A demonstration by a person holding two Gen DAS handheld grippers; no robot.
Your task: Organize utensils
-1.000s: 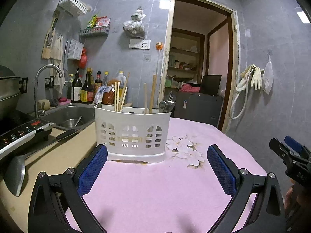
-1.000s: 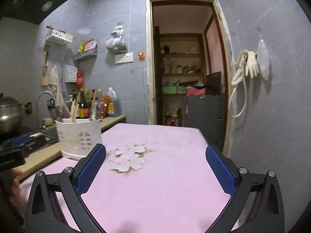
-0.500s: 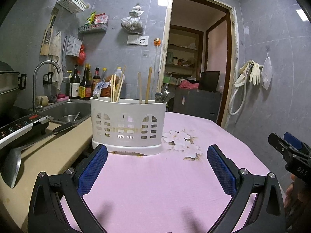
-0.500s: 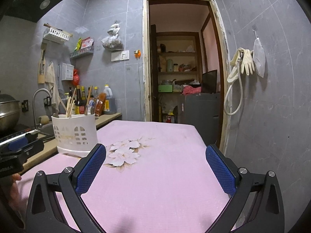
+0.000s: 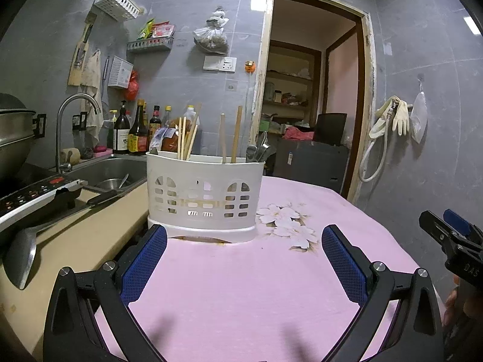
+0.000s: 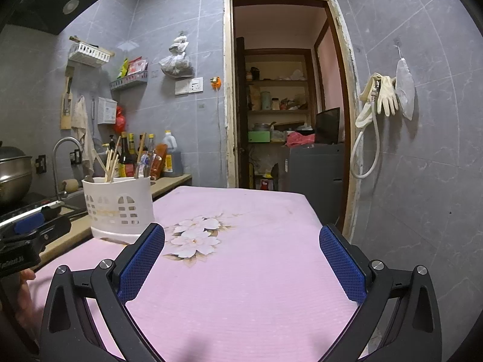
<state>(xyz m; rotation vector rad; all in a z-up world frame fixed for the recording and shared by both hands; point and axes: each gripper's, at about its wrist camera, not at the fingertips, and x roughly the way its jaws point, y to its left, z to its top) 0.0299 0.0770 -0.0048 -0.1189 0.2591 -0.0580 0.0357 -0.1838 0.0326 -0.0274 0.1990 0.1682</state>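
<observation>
A white slotted utensil holder point(image 5: 203, 196) stands on the pink tablecloth point(image 5: 241, 286) near the table's left edge. It holds wooden chopsticks point(image 5: 187, 138) and metal cutlery point(image 5: 259, 150). My left gripper point(image 5: 243, 259) is open and empty, just in front of the holder. In the right wrist view the holder point(image 6: 117, 208) is at the left, and my right gripper point(image 6: 241, 259) is open and empty over the cloth. Each gripper shows at the edge of the other's view, the right one point(image 5: 452, 241) and the left one point(image 6: 27, 235).
A counter on the left carries a sink point(image 5: 111, 175) with a tap, sauce bottles point(image 5: 132, 132), a cooker panel point(image 5: 27, 196) and a ladle point(image 5: 21, 256). An open doorway point(image 6: 286, 105) is behind the table. Gloves and a hose point(image 6: 377, 102) hang on the right wall.
Both cameras dropped and tilted slightly, so the holder now sits lower and nearer in the left wrist view. Both grippers stayed open. Nothing was picked up.
</observation>
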